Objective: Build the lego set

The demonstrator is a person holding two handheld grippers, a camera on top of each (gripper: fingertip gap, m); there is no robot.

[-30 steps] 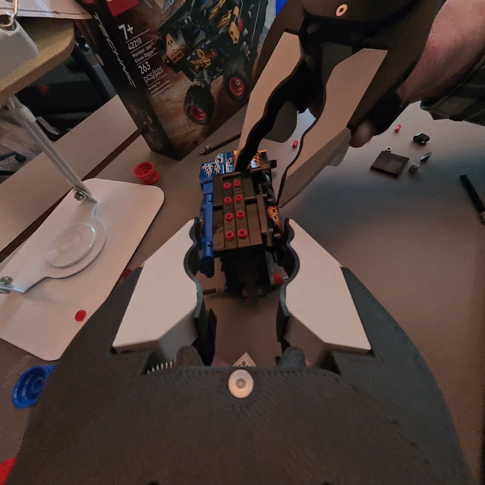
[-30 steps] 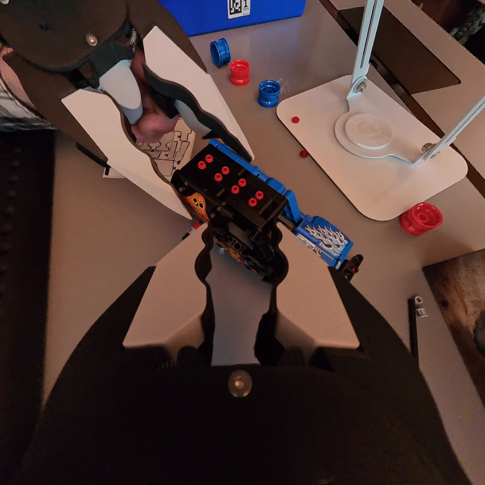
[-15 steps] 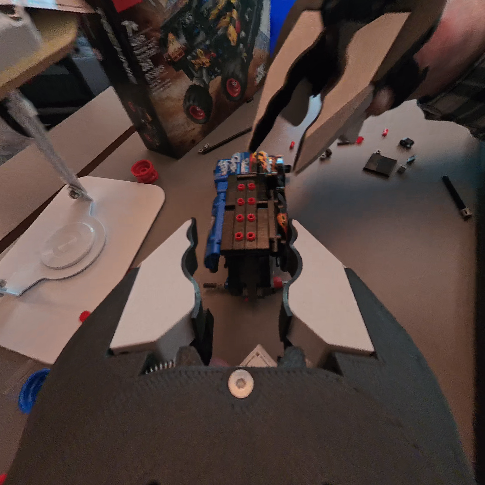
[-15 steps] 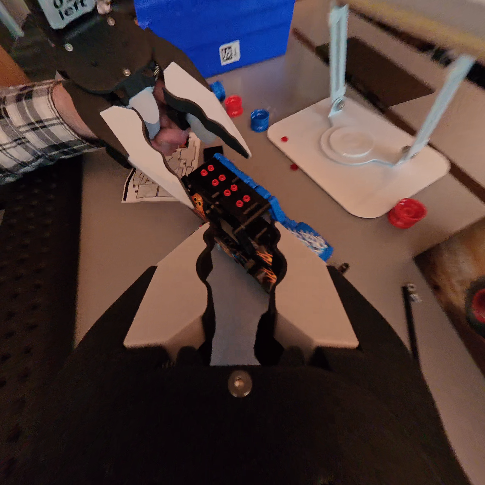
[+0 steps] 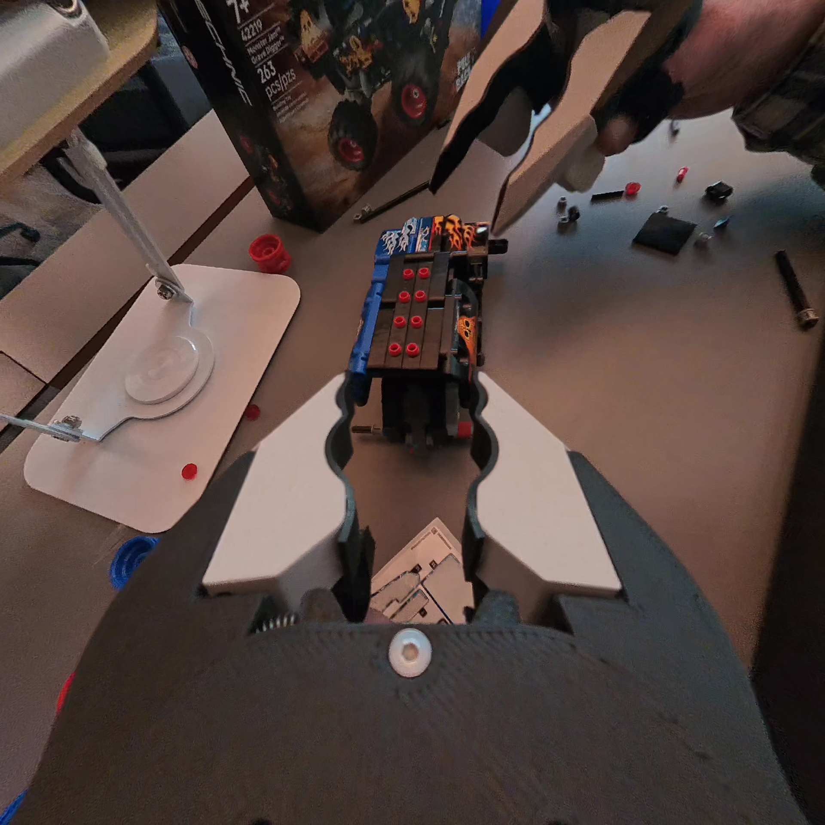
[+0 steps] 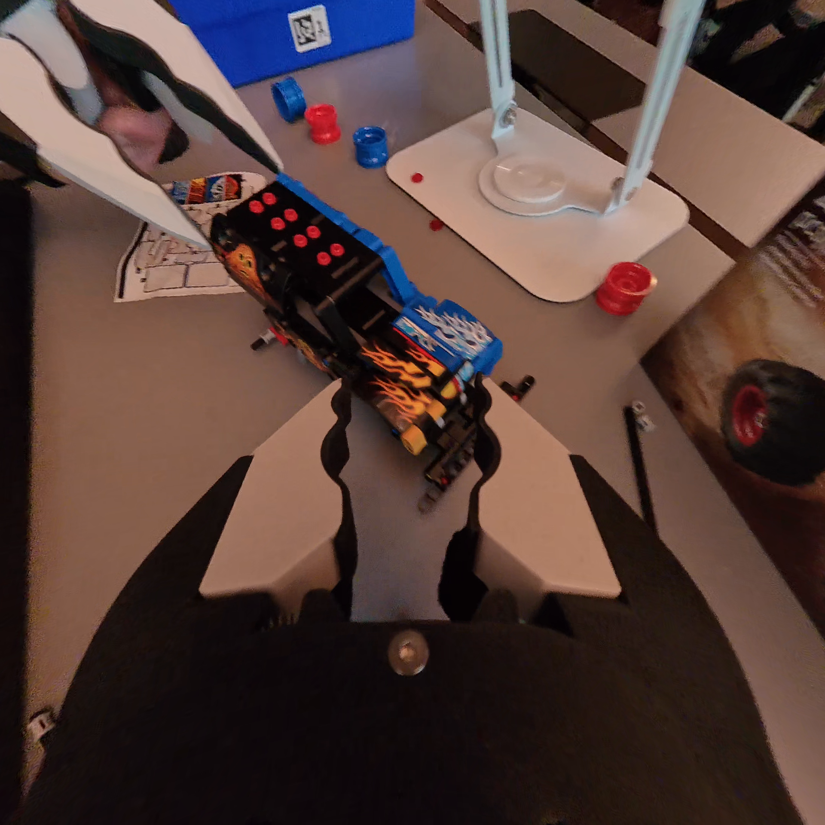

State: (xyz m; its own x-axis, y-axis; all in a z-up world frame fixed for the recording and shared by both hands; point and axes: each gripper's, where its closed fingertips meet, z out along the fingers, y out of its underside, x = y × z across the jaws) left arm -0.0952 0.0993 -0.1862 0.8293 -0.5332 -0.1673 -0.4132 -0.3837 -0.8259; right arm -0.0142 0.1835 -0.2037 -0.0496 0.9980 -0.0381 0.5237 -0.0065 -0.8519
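The lego truck body (image 5: 419,321) lies on the grey table (image 5: 625,402). It is black with red studs, a blue side beam and a flame-decorated hood. It also shows in the right wrist view (image 6: 339,285). My left gripper (image 5: 411,384) is open, and its fingertips straddle only the rear end of the body. My right gripper (image 6: 410,388) is open, and its fingertips straddle the hood end. In the left wrist view the right gripper (image 5: 464,207) hangs just over the hood. In the right wrist view the left gripper (image 6: 241,207) stands at the rear end.
The set's box (image 5: 312,89) stands behind the body. A white stand base (image 5: 156,379) is on the left, with a red hub (image 5: 268,253) and a blue hub (image 5: 129,560) near it. A paper sheet (image 6: 169,268), a blue bin (image 6: 290,35) and loose parts (image 5: 665,232) lie around.
Both grippers have drawn back along the truck body. The right one moved from the middle to the hood end. The left one now reaches only the rear end.
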